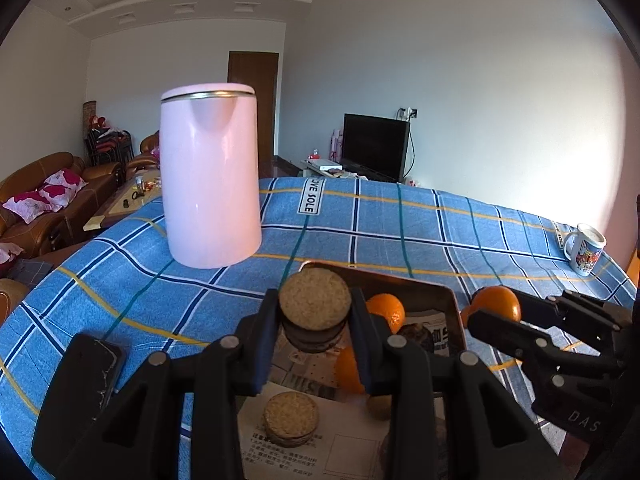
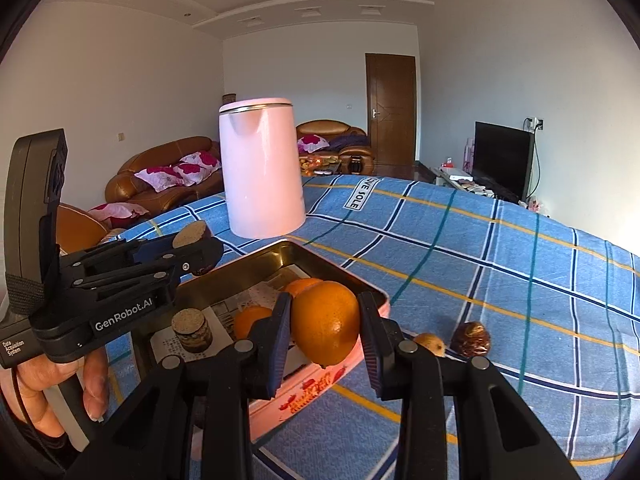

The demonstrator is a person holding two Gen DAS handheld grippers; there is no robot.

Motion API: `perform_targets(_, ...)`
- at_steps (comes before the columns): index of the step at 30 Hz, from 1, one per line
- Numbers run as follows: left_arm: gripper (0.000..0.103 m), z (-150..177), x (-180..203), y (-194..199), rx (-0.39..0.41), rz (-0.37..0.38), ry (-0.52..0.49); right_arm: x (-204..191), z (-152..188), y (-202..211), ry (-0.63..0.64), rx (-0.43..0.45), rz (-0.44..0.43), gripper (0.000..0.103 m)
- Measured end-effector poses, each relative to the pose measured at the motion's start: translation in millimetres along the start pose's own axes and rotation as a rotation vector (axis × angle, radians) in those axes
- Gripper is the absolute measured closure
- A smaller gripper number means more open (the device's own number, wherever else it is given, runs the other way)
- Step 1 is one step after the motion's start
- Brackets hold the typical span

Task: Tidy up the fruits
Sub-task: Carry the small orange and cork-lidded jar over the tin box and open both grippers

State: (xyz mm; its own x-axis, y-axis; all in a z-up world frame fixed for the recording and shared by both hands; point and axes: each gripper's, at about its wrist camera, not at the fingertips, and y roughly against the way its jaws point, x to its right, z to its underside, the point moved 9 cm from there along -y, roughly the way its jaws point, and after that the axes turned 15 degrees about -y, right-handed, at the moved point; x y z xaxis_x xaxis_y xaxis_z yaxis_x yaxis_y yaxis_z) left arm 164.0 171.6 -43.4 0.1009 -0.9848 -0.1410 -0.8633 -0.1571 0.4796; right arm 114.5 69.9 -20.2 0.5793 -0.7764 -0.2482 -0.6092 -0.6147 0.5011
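Note:
My left gripper point(image 1: 315, 312) is shut on a round brown cake stack point(image 1: 315, 308) and holds it above the metal tray point(image 1: 454, 300). The tray is lined with newspaper and holds oranges point(image 1: 386, 311) and another cake stack point(image 1: 291, 418). My right gripper point(image 2: 325, 330) is shut on an orange point(image 2: 326, 322) above the tray's right rim point(image 2: 376, 294). In the right wrist view the left gripper point(image 2: 196, 250) shows at the left with its cake point(image 2: 192, 236). The tray there holds a cake stack point(image 2: 192, 330) and oranges point(image 2: 250, 320).
A pink kettle point(image 1: 210, 176) stands on the blue plaid cloth point(image 1: 420, 232) behind the tray. A printed mug point(image 1: 584, 248) stands far right. A small yellow fruit point(image 2: 430, 343) and a dark wrinkled fruit point(image 2: 471, 338) lie right of the tray. A black phone point(image 1: 100, 364) lies left.

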Motion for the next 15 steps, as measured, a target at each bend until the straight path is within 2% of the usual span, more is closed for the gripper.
perform_targets(10,0.067,19.5,-6.2,-10.4,-0.065,0.023,0.009,-24.7,23.1,-47.4,0.018,-0.162,-0.026,0.068)
perform_targets(12,0.065,18.8,-7.9,-9.1,-0.061,0.003,0.001,-28.2,28.3,-53.5,0.013,-0.195,-0.041,0.068)
perform_targets(13,0.061,18.2,-8.4,-8.4,-0.059,0.001,0.001,-29.1,30.0,-55.7,0.012,-0.205,-0.045,0.067)
perform_targets(15,0.037,17.7,-9.0,-5.9,-0.056,-0.014,0.010,-30.5,29.9,-53.7,0.015,-0.207,-0.053,0.057)
